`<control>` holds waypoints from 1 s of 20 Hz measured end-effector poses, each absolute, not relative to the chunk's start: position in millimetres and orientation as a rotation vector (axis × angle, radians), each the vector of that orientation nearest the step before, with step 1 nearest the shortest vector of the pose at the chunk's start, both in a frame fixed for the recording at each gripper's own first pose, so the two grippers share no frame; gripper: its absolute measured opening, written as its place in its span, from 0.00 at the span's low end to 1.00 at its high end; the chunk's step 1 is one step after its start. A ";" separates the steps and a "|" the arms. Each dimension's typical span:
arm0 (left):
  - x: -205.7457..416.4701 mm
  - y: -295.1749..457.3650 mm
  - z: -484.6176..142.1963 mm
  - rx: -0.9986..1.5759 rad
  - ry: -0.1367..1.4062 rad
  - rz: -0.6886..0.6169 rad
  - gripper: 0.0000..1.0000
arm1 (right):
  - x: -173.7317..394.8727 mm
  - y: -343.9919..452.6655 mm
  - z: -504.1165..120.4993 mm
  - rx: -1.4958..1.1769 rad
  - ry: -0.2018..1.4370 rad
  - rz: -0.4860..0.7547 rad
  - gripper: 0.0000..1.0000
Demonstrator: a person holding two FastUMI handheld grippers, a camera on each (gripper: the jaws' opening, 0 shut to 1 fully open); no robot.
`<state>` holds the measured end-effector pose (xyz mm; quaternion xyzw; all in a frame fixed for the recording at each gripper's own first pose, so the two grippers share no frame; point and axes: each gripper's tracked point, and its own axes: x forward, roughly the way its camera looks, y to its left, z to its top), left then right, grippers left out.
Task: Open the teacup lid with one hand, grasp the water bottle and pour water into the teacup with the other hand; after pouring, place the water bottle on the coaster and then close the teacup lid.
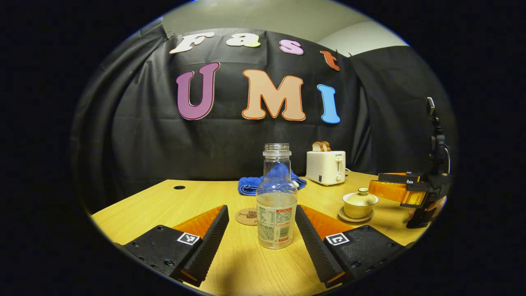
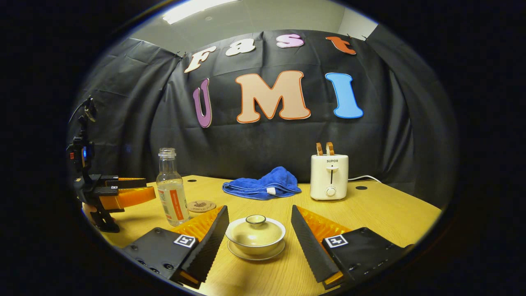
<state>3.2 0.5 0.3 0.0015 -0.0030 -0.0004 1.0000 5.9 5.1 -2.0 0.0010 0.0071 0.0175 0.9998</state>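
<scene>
A: We are logging both tongs spread wide and pinching nothing. The left tongs (image 1: pixel 261 230) are bracketing the water bottle (image 1: pixel 276 197), which is standing upright on the worktop (image 1: pixel 156 205), gaps showing on both sides.

B: And the right tongs (image 2: pixel 260 234) are framing the teacup (image 2: pixel 255 235), lid (image 2: pixel 255 225) on, cup sitting on its saucer near the front edge. Neither finger is touching it.

A: We are noting the bottle has no cap and is roughly half full. If the fingers are closing off-centre, one is likely pushing it before the other arrives, and we are risking a tip and a spill.

B: Agreed. On our side the lid knob is small and looks glazed. We are judging a slip likely if the tongs are pinching the rim rather than the knob, and the cup could skid on the saucer.

A: The coaster (image 1: pixel 246 216) is lying just behind the bottle, to its left. It is a small target for the set-down.

B: We are also watching the two tongs crowding each other once the pour starts.
</scene>
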 end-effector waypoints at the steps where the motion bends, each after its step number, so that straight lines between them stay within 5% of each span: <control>1: 2.7 1.4 -0.9 0.002 -0.004 -0.002 0.95 | 8.4 4.8 -3.6 0.002 0.021 0.032 0.97; 14: 2.1 1.7 0.4 0.003 -0.004 -0.001 0.95 | 43.2 12.8 -28.2 -0.020 0.171 0.019 0.94; 17: 1.6 1.7 -0.4 0.004 -0.004 -0.001 0.95 | 45.7 11.2 -27.5 -0.014 0.180 0.007 0.55; 20: 1.7 1.8 -0.1 0.004 -0.005 -0.001 0.95 | 48.5 13.5 -28.0 -0.018 0.175 0.017 0.42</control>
